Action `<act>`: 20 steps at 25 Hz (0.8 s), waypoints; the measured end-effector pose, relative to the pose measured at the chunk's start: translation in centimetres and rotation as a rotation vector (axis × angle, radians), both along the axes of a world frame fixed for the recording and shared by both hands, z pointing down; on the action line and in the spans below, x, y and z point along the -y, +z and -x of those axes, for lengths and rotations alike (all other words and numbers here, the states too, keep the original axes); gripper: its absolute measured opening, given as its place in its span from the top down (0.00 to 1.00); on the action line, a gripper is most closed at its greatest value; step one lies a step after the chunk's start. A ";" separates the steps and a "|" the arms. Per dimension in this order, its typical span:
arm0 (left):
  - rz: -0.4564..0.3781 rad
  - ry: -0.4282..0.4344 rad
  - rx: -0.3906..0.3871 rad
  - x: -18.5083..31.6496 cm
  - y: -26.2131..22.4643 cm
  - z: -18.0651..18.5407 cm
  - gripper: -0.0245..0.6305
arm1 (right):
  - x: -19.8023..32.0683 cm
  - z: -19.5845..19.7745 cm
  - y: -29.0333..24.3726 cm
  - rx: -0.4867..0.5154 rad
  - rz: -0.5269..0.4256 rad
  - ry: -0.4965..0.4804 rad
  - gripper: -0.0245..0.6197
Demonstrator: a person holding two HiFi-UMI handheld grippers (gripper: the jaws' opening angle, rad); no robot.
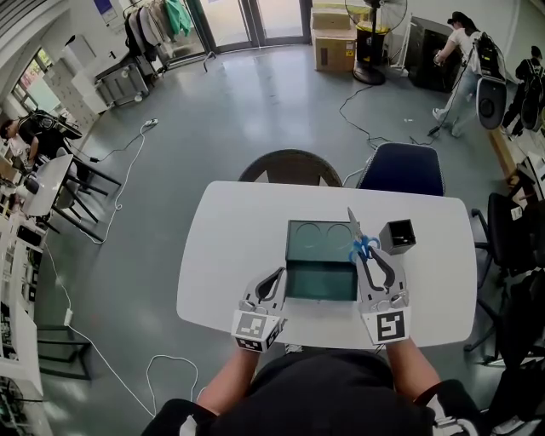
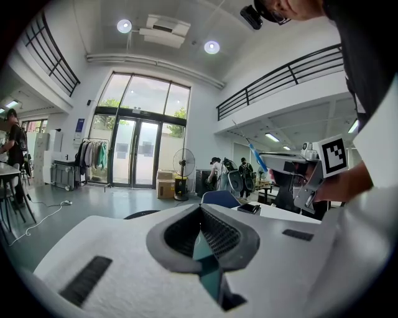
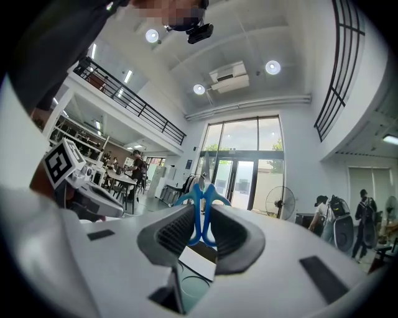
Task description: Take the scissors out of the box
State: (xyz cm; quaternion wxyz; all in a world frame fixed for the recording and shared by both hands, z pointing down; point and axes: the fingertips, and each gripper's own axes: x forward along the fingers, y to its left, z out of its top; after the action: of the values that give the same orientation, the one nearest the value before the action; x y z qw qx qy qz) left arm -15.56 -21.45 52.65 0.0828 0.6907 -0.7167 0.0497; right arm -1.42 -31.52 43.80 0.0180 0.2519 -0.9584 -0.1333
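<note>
Blue-handled scissors are hanging above the green box's right wall, with the right gripper clamping the handles and the left gripper pinching the box's near-left corner, so they're likely heading for bare tabletop at the right edge.

The head view looks steeply down from above the person onto the whole white table and the box, with the glass doors at its top edge. The left gripper view rides low, right behind the jaws of the left gripper, facing level across the room toward those doors. The right gripper view does likewise behind the right gripper, the scissors close before its lens. Both share the doors and the standing fan, and each catches the other gripper at its edge.
</note>
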 end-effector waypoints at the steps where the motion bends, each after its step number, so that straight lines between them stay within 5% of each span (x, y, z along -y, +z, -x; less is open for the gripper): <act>1: 0.001 -0.004 -0.001 0.0 -0.2 0.1 0.95 | 0.0 0.1 0.0 -0.003 -0.001 -0.002 0.83; 20: 0.010 -0.003 -0.003 -0.4 0.5 0.2 0.95 | -0.5 0.4 0.8 -0.029 0.012 -0.004 0.83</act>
State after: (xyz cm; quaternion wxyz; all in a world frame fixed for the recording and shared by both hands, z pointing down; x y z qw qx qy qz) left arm -15.78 -21.04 53.15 0.0873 0.6893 -0.7173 0.0520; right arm -1.87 -31.02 44.61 0.0334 0.2477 -0.9594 -0.1310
